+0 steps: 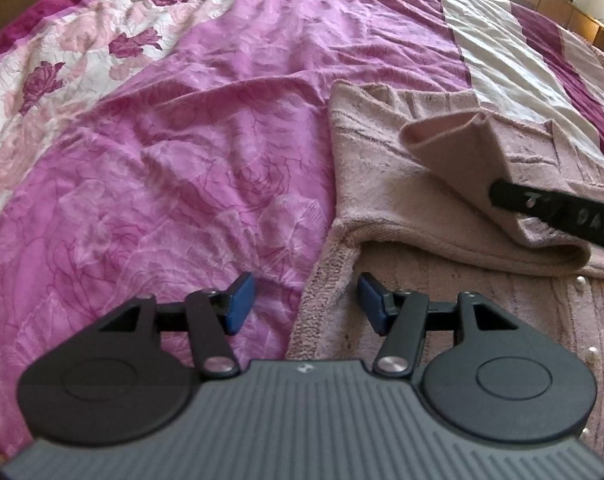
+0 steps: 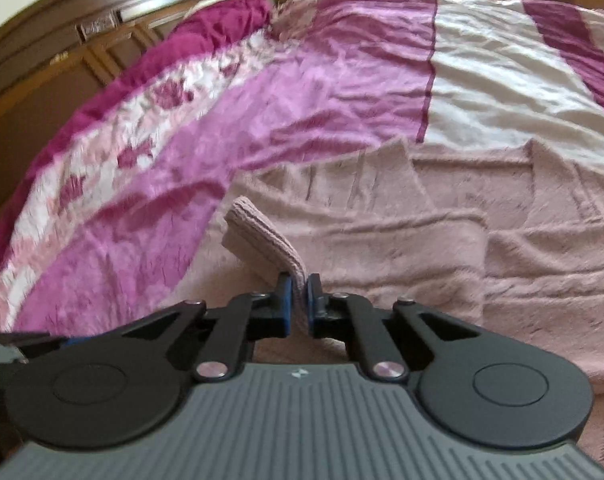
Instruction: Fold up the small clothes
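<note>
Pink fuzzy cardigan point(image 2: 441, 216) lies spread on the bed, on the pink/magenta floral bedspread point(image 1: 182, 128), near side. Small pearl buttons point(image 1: 580, 281) visible along the front edge in left wrist view. One sleeve folded across the body.

R gripper point(image 2: 298, 300): clenched on the ribbed sleeve cuff point(image 2: 262, 236); blue pads pinch the knit, cuff stands up and away from the jaws, lifted off the garment. In left wrist view the same cuff point(image 1: 457, 140) shows held up by the R gripper's dark finger coming in from the right edge.

L gripper point(image 1: 302, 300): released, nothing between pads. Hangs over the cardigan's left edge, one pad over bedspread, the other over the knit. Can't tell if the tips touch fabric.

Risks (judgement):
- Pinch looks to be on cuff edge only; fluffy knit could slip out if sleeve is dragged fast.
- Pulling sleeve w/o the L side pinning the body may drag the whole cardigan across the slick bedspread and skew the fold.
- Buttons could snag on the sleeve as it passes over.
- Bedspread wrinkled; L gripper closing here might grab bedspread along w/ the hem.

Pose: both grippers tilted down toward the bed, R less steep. L is low and left of the R gripper, apart from it.
</note>
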A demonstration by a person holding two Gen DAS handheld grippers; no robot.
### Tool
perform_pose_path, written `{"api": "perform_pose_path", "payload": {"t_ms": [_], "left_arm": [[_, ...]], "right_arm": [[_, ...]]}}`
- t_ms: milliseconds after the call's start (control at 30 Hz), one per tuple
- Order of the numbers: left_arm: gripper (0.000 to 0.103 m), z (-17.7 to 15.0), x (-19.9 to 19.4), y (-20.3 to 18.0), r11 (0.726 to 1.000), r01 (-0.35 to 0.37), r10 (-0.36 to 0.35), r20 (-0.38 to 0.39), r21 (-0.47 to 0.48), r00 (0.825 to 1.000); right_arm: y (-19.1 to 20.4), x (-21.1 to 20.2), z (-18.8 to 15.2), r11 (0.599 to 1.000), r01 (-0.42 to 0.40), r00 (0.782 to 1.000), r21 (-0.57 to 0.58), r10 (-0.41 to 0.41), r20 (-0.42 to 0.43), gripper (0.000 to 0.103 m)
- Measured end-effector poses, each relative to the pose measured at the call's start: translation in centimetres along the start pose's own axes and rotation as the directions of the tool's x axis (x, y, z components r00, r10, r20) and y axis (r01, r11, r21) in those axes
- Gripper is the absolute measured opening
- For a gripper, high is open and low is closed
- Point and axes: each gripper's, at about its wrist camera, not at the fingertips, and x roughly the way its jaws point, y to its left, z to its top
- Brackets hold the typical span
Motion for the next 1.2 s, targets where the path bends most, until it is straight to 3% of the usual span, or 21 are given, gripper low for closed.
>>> {"api": "perform_pose_path", "payload": {"t_ms": [233, 533, 600, 767, 933, 1000, 1100, 1200], "left_arm": [[0.059, 0.8, -1.9, -0.8, 1.0, 0.023, -0.024, 0.071, 0.009, 0.997], [0.059, 2.6, -1.7, -3.6, 0.997, 0.032, -0.04, 0.118, 0.069, 0.992], [0.059, 2.8, -1.1, -4.2, 0.996, 0.035, -0.045, 0.116, 0.082, 0.992], [0.059, 3.1, 0.5, -5.5, 0.995, 0.021, -0.032, 0.11, 0.099, 0.993], [0.059, 2.9, 1.9, -6.1, 0.992, -0.013, 0.001, 0.094, 0.127, 0.996], [0.059, 2.8, 2.2, -6.2, 0.99, -0.027, 0.014, 0.093, 0.14, 0.996], [0.059, 2.8, 2.3, -6.2, 0.99, -0.03, 0.017, 0.091, 0.138, 0.996], [0.059, 3.0, 2.4, -6.2, 0.991, -0.032, 0.021, 0.089, 0.132, 0.996]], "right_arm": [[-1.9, -3.8, 2.2, 0.998, 0.059, 0.99, 0.012, -0.06, 0.126, 0.007], [-7.0, -9.7, 1.9, 0.968, 0.251, 0.934, 0.024, -0.249, 0.256, 0.007], [-8.6, -10.2, 1.1, 0.952, 0.303, 0.919, 0.038, -0.302, 0.254, 0.007], [-12.9, -10.3, -1.3, 0.922, 0.365, 0.904, 0.128, -0.384, 0.188, 0.007], [-16.6, -10.3, -4.1, 0.904, 0.345, 0.924, 0.253, -0.374, 0.079, 0.01], [-17.7, -10.9, -5.3, 0.902, 0.306, 0.937, 0.304, -0.342, 0.071, 0.027], [-18.7, -11.9, -6.0, 0.892, 0.263, 0.94, 0.369, -0.323, 0.112, 0.051], [-19.8, -12.1, -5.7, 0.879, 0.239, 0.939, 0.413, -0.317, 0.131, 0.056]]}}
